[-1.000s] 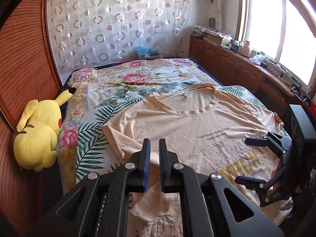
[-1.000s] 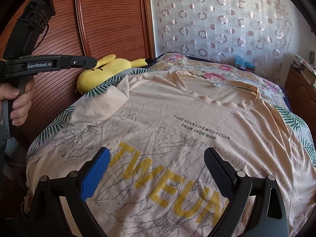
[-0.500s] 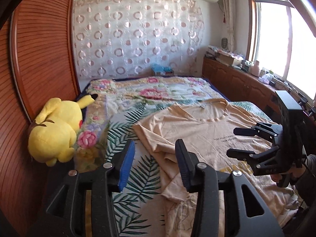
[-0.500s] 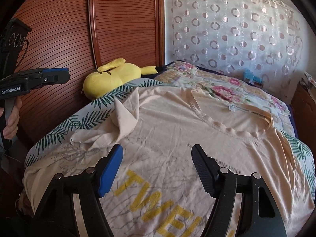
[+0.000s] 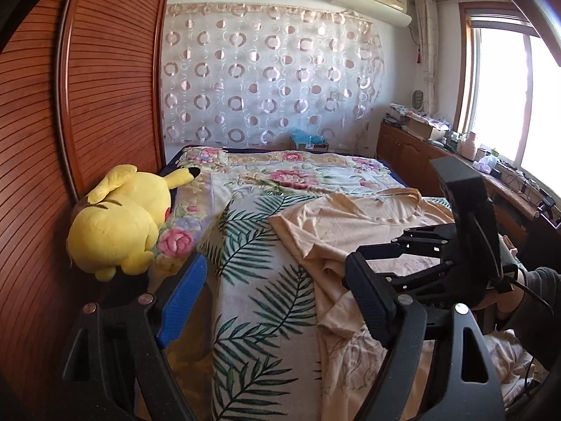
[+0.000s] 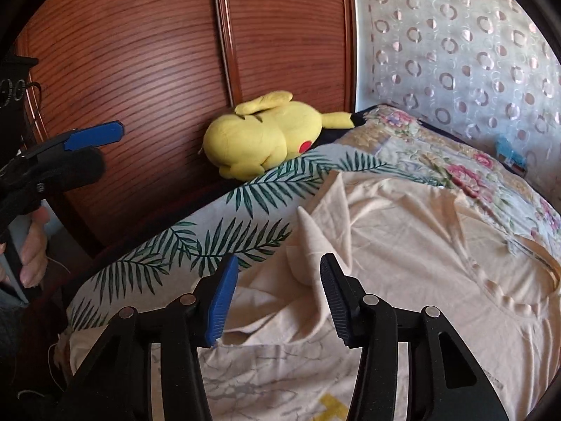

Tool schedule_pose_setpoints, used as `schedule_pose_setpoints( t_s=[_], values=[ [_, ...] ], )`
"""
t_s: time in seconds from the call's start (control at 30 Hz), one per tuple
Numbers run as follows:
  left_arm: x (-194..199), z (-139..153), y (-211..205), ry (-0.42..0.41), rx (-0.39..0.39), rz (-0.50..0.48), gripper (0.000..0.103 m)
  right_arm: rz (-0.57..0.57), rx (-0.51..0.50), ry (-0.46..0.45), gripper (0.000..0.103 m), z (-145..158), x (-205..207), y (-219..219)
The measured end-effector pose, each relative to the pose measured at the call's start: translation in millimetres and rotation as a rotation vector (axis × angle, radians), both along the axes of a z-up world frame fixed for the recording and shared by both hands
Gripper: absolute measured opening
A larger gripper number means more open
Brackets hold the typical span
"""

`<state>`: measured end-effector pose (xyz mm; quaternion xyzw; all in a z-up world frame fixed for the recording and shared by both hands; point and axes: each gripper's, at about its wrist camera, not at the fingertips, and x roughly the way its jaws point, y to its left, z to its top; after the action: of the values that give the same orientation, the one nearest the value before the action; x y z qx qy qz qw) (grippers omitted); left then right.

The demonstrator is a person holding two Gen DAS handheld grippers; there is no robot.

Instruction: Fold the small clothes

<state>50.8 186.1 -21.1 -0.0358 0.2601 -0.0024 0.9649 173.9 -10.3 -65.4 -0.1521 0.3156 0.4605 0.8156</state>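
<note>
A peach T-shirt [image 5: 350, 221] [image 6: 420, 245] lies face up on the bed, its near sleeve [image 6: 308, 242] folded inward in a rumpled peak. My left gripper [image 5: 275, 298] [image 6: 101, 151] hangs over the leaf-print bedcover beside the shirt's edge. Its jaws are opening and hold nothing. My right gripper [image 6: 278, 298] [image 5: 382, 252] sits low over the shirt at the folded sleeve. Its jaws are closing, with the sleeve's fold lying between and just ahead of the pads, which are not pressing on it.
A yellow plush toy [image 5: 119, 221] [image 6: 266, 140] lies at the bed's left edge against the wooden wardrobe doors [image 5: 70, 105] [image 6: 140, 52]. The floral bedcover [image 5: 280, 172] stretches to the curtain. A cluttered wooden cabinet [image 5: 413, 147] runs under the window on the right.
My left gripper has opened from shut and drawn back left off the shirt, leaving the sleeve folded. My right gripper has swung left to the sleeve and its jaws have narrowed.
</note>
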Motion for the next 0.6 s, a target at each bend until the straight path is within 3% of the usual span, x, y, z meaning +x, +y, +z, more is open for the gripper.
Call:
schedule_pose_setpoints(
  t_s=[0.07, 0.2, 0.37, 0.47, 0.5, 0.53, 0.6],
  values=[
    [-3, -5, 4, 0.007, -0.005, 0.011, 0.082, 0.015, -0.018, 0.011, 0.044, -3, 5, 10],
    [-4, -15, 10, 0.025, -0.026, 0.03, 0.082, 0.025, -0.086, 0.005, 0.042, -13, 19, 33],
    [-3, -22, 9, 0.034, -0.035, 0.025, 0.082, -0.039, -0.16, -0.01, 0.041, -21, 36, 46],
    [-3, -24, 4, 0.04, -0.029, 0.017, 0.082, -0.05, -0.156, -0.003, 0.024, -23, 40, 48],
    [-4, -24, 2, 0.042, -0.025, 0.013, 0.082, -0.051, -0.143, 0.011, 0.009, -21, 41, 46],
    [-3, -25, 1, 0.043, -0.022, 0.009, 0.082, -0.055, -0.127, 0.018, 0.004, -19, 41, 43],
    [-3, -26, -2, 0.044, -0.017, 0.001, 0.082, -0.071, -0.086, 0.01, 0.004, -13, 39, 33]
  ],
)
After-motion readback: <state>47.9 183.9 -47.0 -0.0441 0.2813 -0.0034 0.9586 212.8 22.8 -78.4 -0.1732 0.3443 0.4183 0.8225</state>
